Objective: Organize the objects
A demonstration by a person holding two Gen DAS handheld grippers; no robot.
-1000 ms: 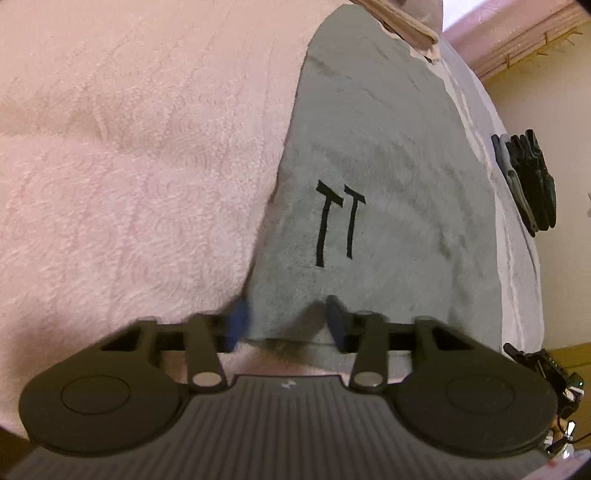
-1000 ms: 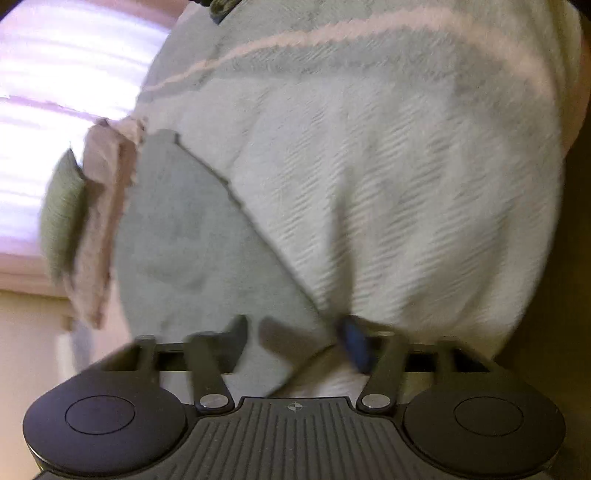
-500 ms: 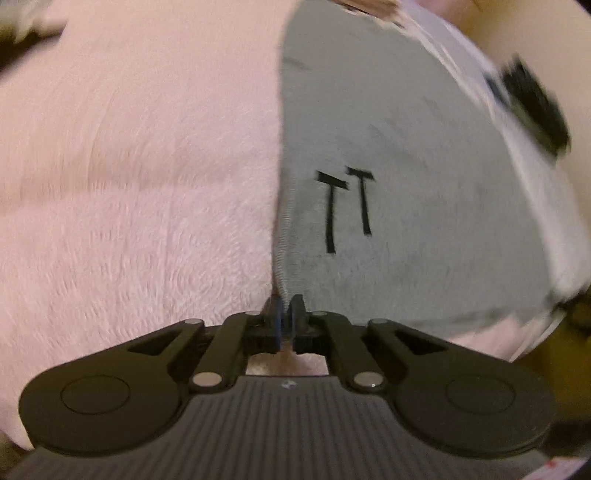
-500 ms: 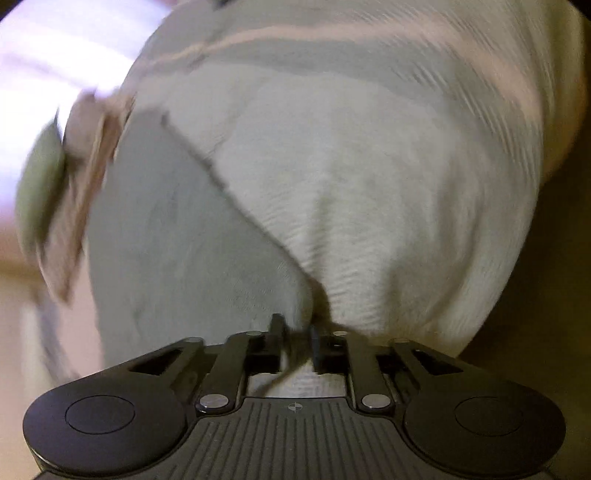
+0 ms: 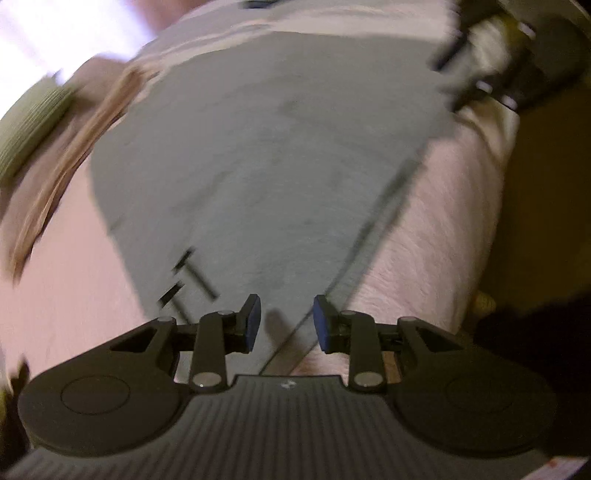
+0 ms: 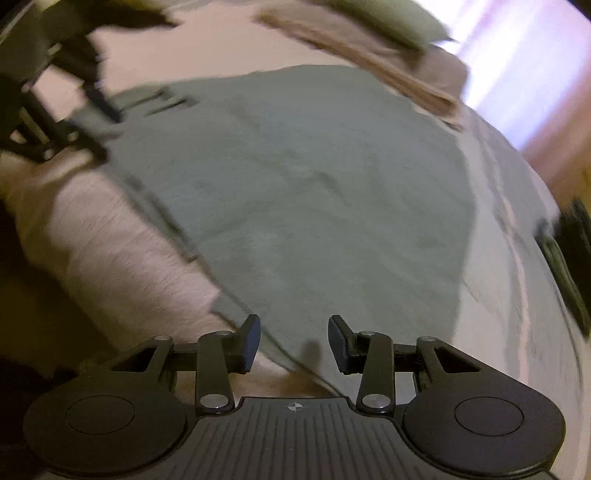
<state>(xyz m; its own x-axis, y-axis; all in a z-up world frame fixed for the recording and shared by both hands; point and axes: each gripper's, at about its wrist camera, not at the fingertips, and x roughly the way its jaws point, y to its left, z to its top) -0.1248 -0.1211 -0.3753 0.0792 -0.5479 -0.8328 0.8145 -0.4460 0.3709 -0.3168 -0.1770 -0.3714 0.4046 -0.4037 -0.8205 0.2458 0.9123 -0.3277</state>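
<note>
The gray towel point(image 5: 266, 177) lies spread on the bed point(image 5: 66, 302) and fills the middle of the left wrist view. It has a dark embroidered mark point(image 5: 188, 280) in the lower left of that view, and one corner of it points down between the fingers. The left gripper point(image 5: 287, 326) has its fingers apart, with nothing between the blue pads point(image 5: 254, 323), and it stands just over this near corner. In the right wrist view the same gray towel point(image 6: 295, 192) covers the centre, and its near edge runs down to the bottom middle. The right gripper point(image 6: 293, 341) also has its fingers apart and grips nothing. Both views are blurred.

I judge the task to be at an early stage. The towel looks flat and not folded, and no fold line can be seen. Neither gripper has hold of it, so to grasp the corners and fold it is left to do, as far as I can tell. A folded brown cloth point(image 6: 369, 48) and an olive cushion point(image 6: 391, 18) lie in the upper part of the right view. A dark object point(image 6: 570, 251) lies at the right edge, too blurred to name.
</note>
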